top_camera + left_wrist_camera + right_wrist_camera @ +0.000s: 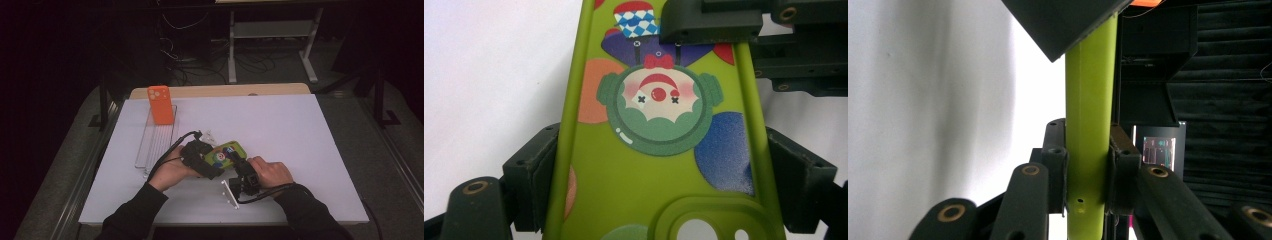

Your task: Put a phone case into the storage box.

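Observation:
A lime-green phone case (227, 151) printed with a clown figure is held just above the middle of the white table (280, 130). My left gripper (211, 161) comes from the left and is shut across the case's width; its pads press both long edges of the green case (659, 165). My right gripper (239, 163) comes from the lower right and is shut on the case's end. In the right gripper view its pads (1120, 165) squeeze the thin green case (1088, 115) face to face. The right gripper (724, 20) also appears at the top of the left gripper view.
An orange phone case (161, 104) stands upright at the far end of a clear slotted rack (155, 142) left of my hands. A small white bracket (230, 192) lies near the table's front edge. A small clear piece (207, 135) rests behind the left gripper.

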Demonstrator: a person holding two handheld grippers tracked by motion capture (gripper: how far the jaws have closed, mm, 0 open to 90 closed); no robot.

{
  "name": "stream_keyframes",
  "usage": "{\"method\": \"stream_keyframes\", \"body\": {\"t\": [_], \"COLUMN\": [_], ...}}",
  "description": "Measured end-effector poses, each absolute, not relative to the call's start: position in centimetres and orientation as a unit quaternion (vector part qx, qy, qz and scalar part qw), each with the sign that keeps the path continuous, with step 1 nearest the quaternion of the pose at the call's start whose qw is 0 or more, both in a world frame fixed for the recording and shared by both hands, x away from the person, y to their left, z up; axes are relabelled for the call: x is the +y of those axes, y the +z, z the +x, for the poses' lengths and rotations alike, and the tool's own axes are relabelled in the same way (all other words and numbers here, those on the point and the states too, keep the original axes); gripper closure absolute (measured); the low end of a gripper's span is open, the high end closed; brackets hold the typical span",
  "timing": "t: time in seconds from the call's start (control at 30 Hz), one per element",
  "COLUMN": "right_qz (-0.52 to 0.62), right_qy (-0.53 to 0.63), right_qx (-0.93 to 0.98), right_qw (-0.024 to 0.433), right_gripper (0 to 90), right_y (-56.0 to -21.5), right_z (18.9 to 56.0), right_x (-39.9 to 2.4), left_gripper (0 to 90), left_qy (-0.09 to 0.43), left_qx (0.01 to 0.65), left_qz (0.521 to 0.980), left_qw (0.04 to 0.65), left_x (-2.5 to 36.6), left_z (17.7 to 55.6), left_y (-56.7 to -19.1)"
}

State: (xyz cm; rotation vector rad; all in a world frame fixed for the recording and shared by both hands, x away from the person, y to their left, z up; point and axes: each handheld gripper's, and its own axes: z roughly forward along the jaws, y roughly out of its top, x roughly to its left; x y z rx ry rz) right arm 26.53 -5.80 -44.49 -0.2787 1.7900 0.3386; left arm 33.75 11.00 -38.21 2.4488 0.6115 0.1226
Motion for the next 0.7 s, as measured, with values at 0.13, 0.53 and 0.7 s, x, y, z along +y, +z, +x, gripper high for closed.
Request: {"method": "stream_keyframes", "body": {"t": [0.13, 0.53, 0.7], "right_qz": [-0.124, -0.109, -0.091], "right_qy": [0.137, 0.143, 0.149], "right_qx": [0.777, 0.766, 0.769], "right_qw": [0.602, 0.617, 0.615], "right_gripper": [75.2, 75.6, 75.6], "right_y": [-44.3, -44.3, -44.1], "right_z": [26.4, 26.5, 26.6], "right_x": [-5.8, -5.9, -6.1], "left_gripper": [15.2, 1.6, 0.0], "left_qy": [0.045, 0.034, 0.033], "left_qx": [0.231, 0.228, 0.224], "left_qz": [0.921, 0.911, 0.913], "left_qw": [0.309, 0.342, 0.340], "left_x": [11.1, 11.6, 12.5], "left_z": [33.8, 33.6, 33.7], "left_y": [-38.2, -37.9, -37.6]}}
